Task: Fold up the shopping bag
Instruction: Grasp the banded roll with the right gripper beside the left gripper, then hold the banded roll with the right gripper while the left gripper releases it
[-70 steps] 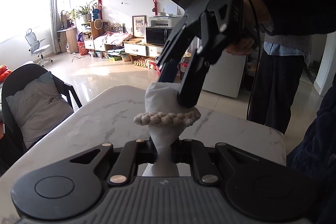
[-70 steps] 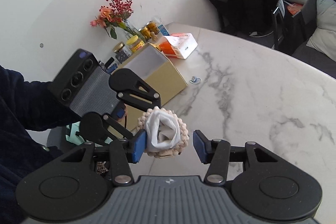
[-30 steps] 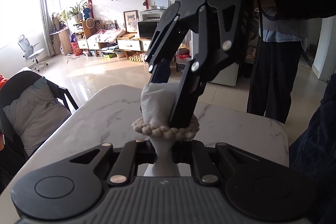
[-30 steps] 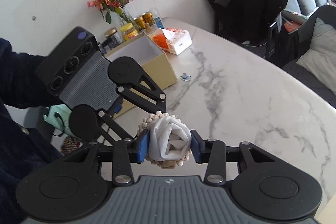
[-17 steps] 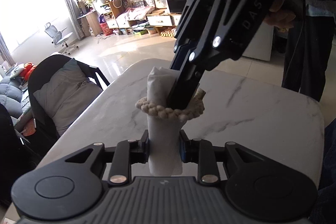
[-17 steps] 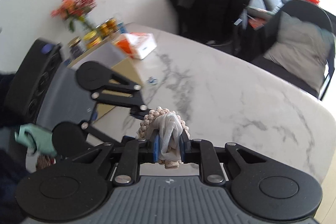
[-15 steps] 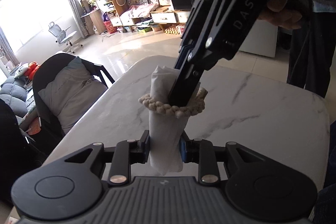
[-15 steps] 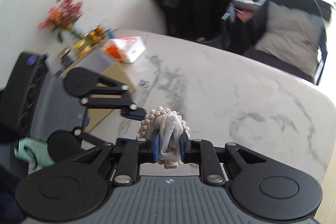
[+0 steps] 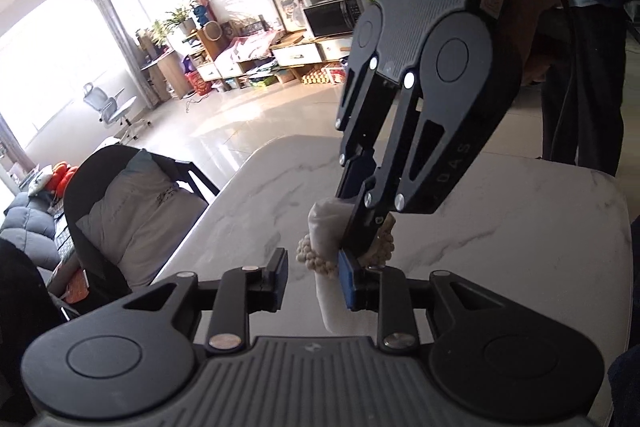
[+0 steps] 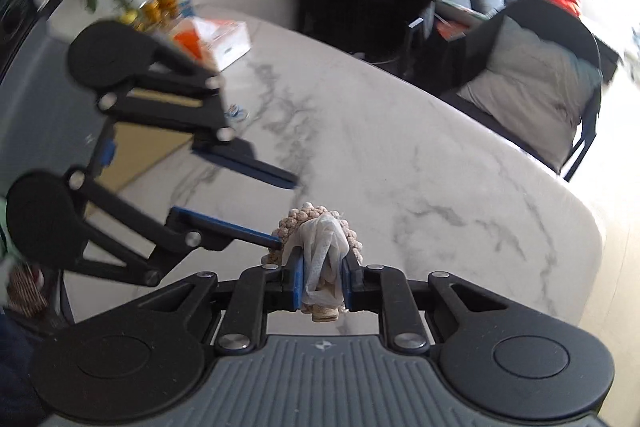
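Note:
The shopping bag [image 9: 325, 223] is a tight white roll bound by a beige bead band [image 9: 308, 259], held upright over the marble table. My right gripper [image 9: 352, 243] reaches down from above and is shut on the roll's top end. In the right wrist view its blue pads [image 10: 295, 277] squeeze the crumpled bag [image 10: 322, 247]. My left gripper [image 9: 314, 281] stands open around the roll's lower end. Its right pad lies against the roll, and its left pad [image 9: 281, 279] is clear of it. In the right wrist view the left gripper [image 10: 285, 211] shows with its fingers spread.
The white marble table [image 9: 500, 227] has a rounded far edge. A chair with a grey cushion [image 9: 132, 211] stands to its left. A cardboard box [image 10: 136, 147], a tissue box [image 10: 218, 39] and flowers sit by the wall. A person [image 9: 580, 99] stands beyond the table.
My right gripper closed on the roll's top and sank a little. My left gripper, earlier shut on the roll's lower end, has opened and rolled.

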The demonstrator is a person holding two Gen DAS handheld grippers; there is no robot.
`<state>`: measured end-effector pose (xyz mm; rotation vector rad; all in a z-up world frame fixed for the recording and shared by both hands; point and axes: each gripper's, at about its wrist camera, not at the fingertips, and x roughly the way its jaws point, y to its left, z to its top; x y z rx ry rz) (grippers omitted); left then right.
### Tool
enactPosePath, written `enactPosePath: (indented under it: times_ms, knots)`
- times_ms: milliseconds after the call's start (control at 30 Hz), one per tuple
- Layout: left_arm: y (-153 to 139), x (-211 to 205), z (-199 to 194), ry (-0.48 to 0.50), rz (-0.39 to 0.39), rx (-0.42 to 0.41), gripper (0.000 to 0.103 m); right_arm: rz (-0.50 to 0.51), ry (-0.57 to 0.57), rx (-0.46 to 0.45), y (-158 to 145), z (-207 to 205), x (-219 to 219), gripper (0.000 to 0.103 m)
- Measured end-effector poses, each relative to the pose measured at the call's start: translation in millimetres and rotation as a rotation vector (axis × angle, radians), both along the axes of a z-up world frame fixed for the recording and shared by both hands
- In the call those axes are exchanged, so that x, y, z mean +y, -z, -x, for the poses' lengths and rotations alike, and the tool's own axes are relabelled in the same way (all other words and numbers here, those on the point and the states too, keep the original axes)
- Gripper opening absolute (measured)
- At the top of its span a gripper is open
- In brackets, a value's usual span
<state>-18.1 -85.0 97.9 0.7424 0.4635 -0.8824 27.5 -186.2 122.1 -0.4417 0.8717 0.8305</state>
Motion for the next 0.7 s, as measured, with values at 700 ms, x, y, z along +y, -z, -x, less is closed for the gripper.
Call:
enactPosePath:
  times_ms: [700]
  knots:
    - [19.4,-17.9,-9.2,0.149,0.080,0.156,0.029,-0.041,0.029,0.057,-2.1,16.3,-18.1,0.018]
